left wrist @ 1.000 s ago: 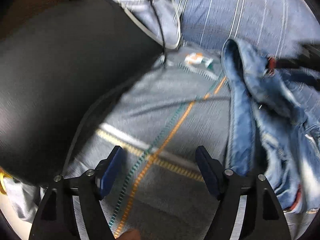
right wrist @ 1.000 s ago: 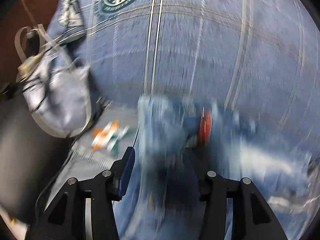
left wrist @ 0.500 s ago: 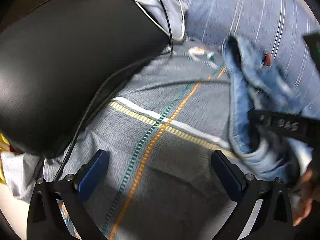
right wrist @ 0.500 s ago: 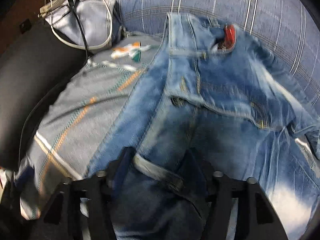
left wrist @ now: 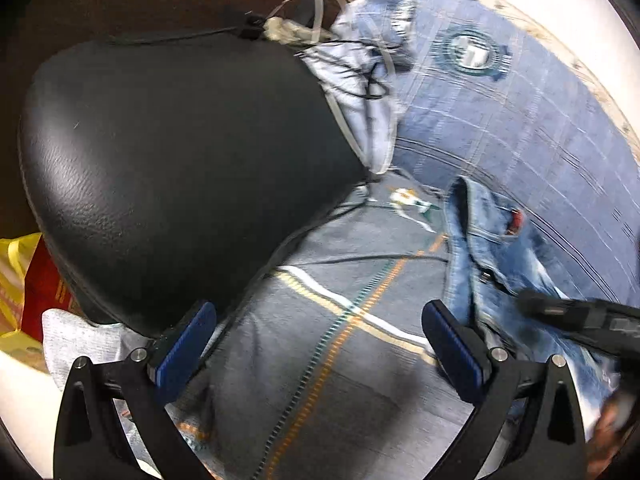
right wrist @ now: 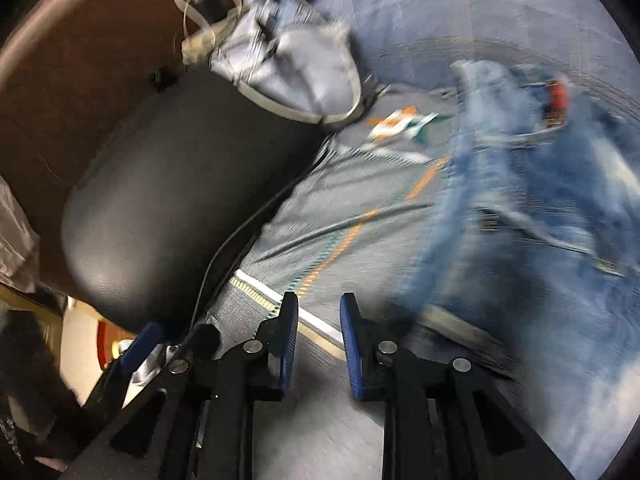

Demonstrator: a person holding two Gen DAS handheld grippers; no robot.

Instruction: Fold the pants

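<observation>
Released since a moment ago, jeans (right wrist: 520,208) lie beside both open, empty claws: left claw (left wrist: 320,352), right claw (right wrist: 318,344).

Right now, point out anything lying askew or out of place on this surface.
The jeans lie bunched and skewed along the right side of the grey striped blanket, not flat. A thin black cable trails across the blanket to the jeans' edge, where it could snag a fold.
</observation>
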